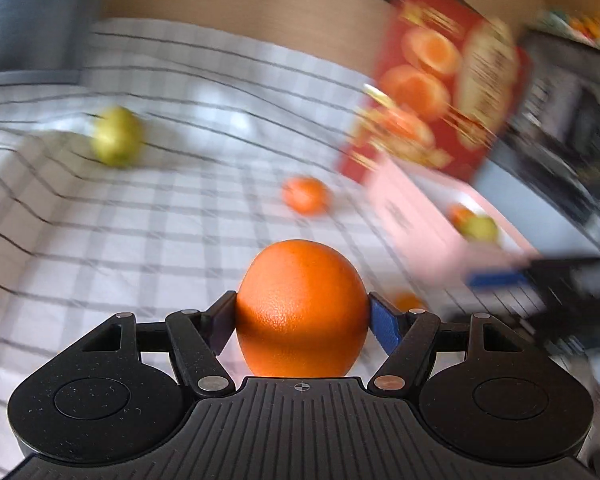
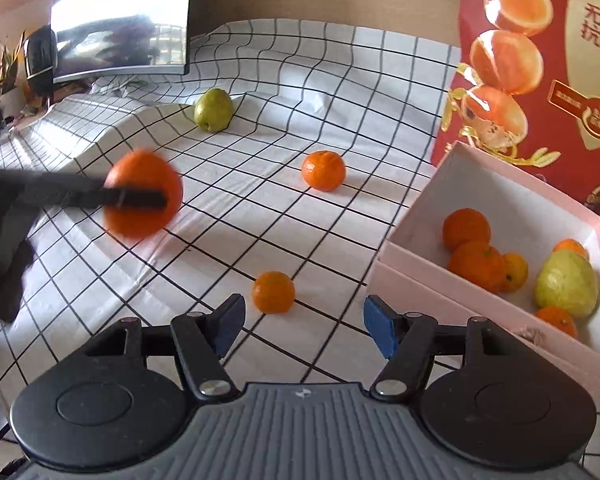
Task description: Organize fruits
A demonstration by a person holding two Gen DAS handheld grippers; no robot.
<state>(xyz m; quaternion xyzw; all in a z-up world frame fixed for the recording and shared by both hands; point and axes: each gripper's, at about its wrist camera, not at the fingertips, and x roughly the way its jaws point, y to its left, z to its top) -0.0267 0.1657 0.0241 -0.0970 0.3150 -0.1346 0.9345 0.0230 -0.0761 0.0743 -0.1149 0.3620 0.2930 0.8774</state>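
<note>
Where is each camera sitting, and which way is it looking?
Left wrist: sits on the left gripper, looking along its fingers at the big orange it grips.
Right wrist: sits on the open right gripper, looking across the checked cloth towards the pink box.
Shared: the green pear, the box, the red bag and the held orange.

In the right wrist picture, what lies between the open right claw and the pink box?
Only bare checked cloth, as the right wrist view shows. The right claw is open and empty, and the pink box stands just to its right. The nearest small orange lies left of that stretch.
</note>
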